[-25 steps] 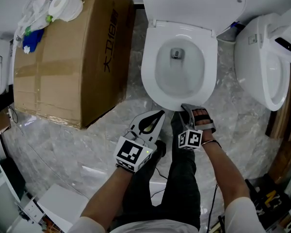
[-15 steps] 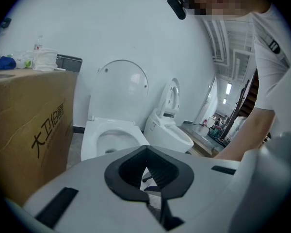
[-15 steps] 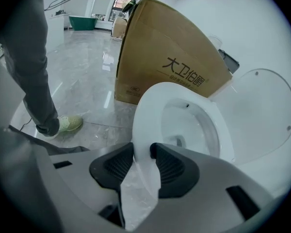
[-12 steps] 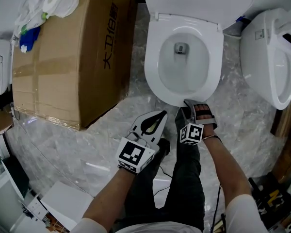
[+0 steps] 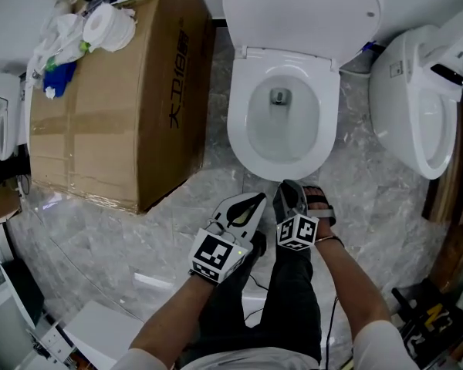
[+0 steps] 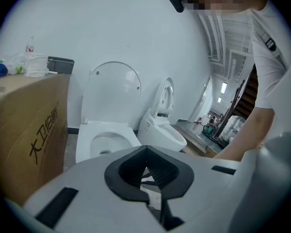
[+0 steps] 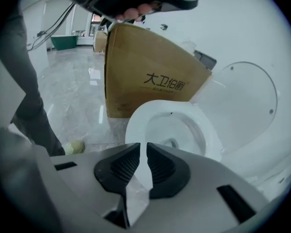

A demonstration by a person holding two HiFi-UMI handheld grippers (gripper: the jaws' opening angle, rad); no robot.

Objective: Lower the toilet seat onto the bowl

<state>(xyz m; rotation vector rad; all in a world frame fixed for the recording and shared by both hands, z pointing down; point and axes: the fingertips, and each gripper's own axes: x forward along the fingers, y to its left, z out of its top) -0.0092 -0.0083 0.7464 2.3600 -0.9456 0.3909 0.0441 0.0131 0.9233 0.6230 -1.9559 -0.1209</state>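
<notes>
A white toilet point(image 5: 282, 122) stands ahead, its lid point(image 5: 301, 14) upright against the wall above the open bowl. The left gripper view shows the same raised lid point(image 6: 111, 91) and the rim point(image 6: 104, 135) below it. My left gripper point(image 5: 251, 199) hovers short of the bowl's front edge, its jaws point(image 6: 145, 149) shut with the tips together and nothing in them. My right gripper point(image 5: 292, 195) is beside it, also short of the rim. Its jaws point(image 7: 143, 147) are closing, with a narrow gap left and nothing between them. Beyond them lie the bowl point(image 7: 169, 125) and lid point(image 7: 247, 101).
A large cardboard box point(image 5: 116, 99) stands left of the toilet, with a paper roll point(image 5: 108, 21) and rags on top. A second toilet point(image 5: 417, 106) sits at the right. The person's legs and a sandalled foot point(image 5: 320, 199) are on the marble floor below the grippers.
The right gripper's jaws have narrowed from wide apart to a slim gap. Both grippers stay in front of the bowl; the head view has shifted slightly.
</notes>
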